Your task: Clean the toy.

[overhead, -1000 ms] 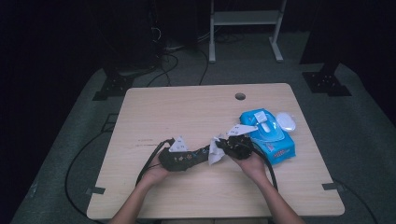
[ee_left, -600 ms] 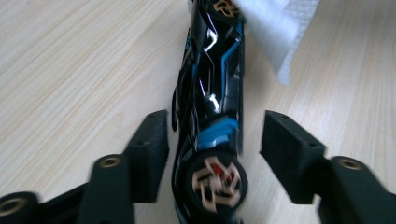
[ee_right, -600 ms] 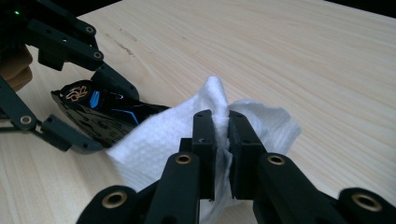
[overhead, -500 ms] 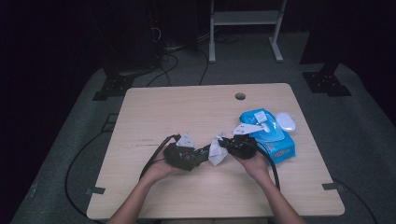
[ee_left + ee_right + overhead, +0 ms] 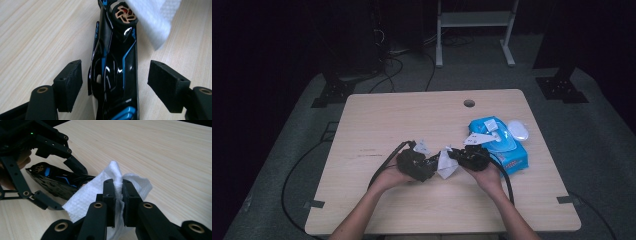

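One wipe (image 5: 86,195), one black gadget (image 5: 113,72), two grippers.

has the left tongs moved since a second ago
Yes. In the high view the left tongs have shifted right toward the blue wipes pack, closer to the white wipe; their jaws have just been opening around a black gadget.

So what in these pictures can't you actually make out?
- Black-and-blue gadget: left gripper view, both ends cut off by the edges; what it is stays unclear.
- White wipe: right gripper view, its lower part hidden behind the right gripper's jaws.
- Blue packet: high view, print too small.
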`<move>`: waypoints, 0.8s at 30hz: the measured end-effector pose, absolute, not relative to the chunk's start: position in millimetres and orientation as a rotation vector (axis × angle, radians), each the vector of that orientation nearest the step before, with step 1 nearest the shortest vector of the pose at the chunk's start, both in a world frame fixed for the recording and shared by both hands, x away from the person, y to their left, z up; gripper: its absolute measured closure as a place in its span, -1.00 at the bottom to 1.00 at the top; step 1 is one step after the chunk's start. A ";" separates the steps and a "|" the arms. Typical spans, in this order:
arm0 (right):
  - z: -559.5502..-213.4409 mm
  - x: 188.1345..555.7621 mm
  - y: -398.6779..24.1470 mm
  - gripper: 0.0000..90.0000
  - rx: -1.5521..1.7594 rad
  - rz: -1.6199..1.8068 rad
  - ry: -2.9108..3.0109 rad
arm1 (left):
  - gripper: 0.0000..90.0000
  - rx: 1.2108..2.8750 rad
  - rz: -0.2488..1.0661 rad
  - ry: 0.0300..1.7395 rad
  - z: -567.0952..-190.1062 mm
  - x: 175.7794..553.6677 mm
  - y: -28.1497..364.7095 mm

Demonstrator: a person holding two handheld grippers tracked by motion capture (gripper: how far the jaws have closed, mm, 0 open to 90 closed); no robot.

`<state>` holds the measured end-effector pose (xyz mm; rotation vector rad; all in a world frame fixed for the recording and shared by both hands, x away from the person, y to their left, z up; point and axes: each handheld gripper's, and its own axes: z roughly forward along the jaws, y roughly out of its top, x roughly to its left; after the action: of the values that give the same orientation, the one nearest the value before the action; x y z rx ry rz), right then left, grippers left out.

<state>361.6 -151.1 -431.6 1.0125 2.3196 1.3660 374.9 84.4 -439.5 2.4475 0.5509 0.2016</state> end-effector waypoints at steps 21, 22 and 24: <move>-434.4 362.3 -167.2 0.82 1.055 1.382 2.305 | 0.00 2.661 0.363 0.433 -439.4 377.2 50.4; -434.8 362.5 -167.6 0.82 1.055 1.383 2.306 | 0.09 2.661 0.370 0.436 -438.5 377.6 50.6; -435.9 363.3 -168.3 0.83 1.059 1.385 2.310 | 0.21 2.653 0.341 0.448 -436.4 379.3 52.4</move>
<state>363.3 -168.3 -435.9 1.0595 2.3099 1.3848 379.3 52.4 -436.4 2.6531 0.4481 0.3410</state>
